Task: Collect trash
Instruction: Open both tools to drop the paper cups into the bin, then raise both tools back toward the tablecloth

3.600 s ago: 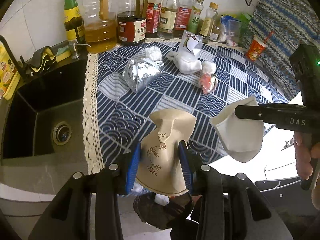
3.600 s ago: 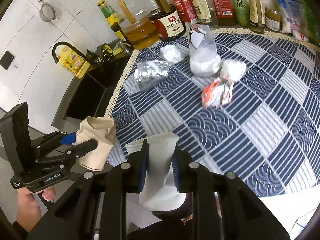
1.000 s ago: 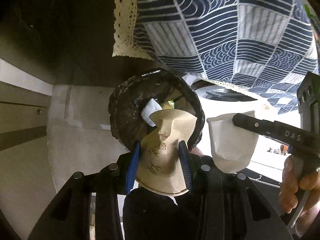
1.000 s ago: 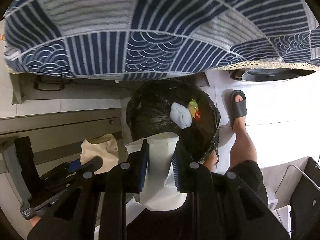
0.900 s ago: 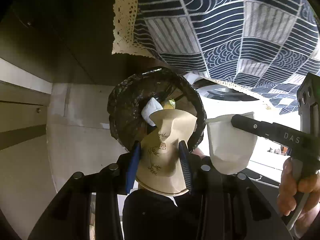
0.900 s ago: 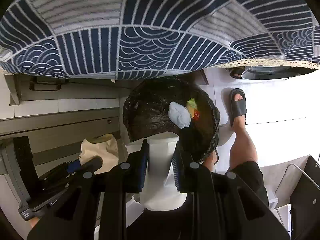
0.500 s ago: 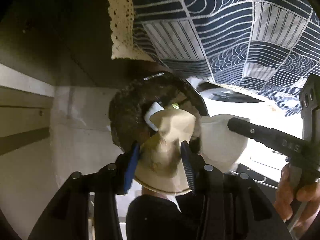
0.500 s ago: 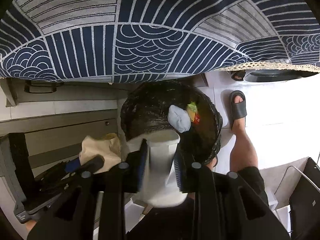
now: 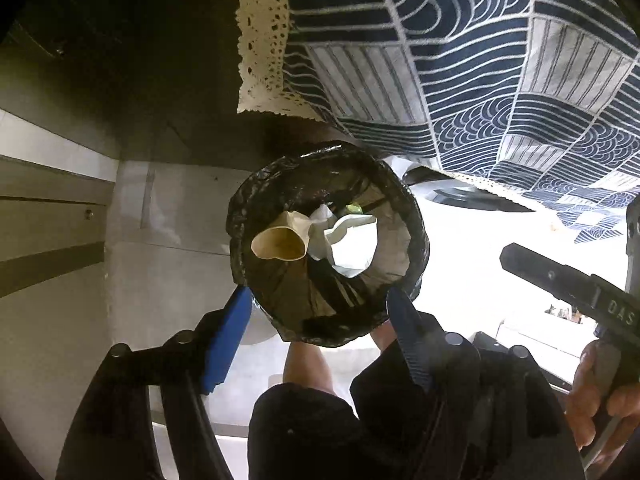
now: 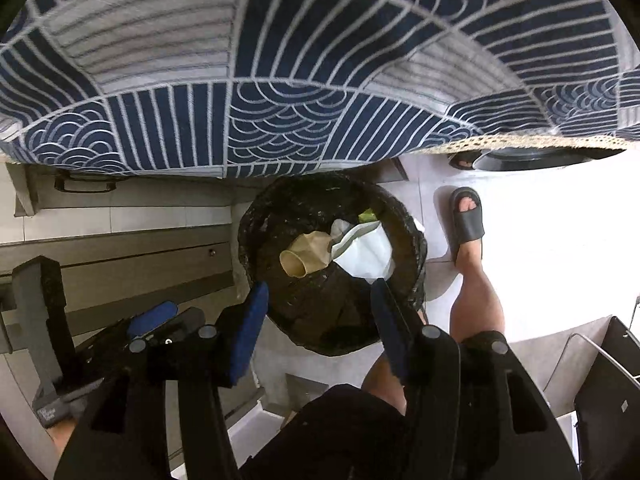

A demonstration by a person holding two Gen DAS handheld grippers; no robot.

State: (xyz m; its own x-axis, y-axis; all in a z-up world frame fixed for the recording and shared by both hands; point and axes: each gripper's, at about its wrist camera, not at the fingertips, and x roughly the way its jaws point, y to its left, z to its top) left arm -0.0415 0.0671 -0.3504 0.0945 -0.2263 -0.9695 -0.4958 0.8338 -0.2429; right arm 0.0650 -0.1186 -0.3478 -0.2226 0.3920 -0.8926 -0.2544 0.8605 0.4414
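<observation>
Tan paper cup [image 9: 280, 242] and white cup [image 9: 354, 246] lie sideways (touching) inside black-lined bin [image 9: 416, 240].

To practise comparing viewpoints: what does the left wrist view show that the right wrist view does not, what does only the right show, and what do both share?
Only the left wrist view shows the cloth's lace corner and the hand holding the right gripper.

Only the right wrist view shows a foot in a grey sandal and a drawer handle.

Both show the black-lined bin holding the tan paper cup and white paper cup, and the patterned tablecloth.
</observation>
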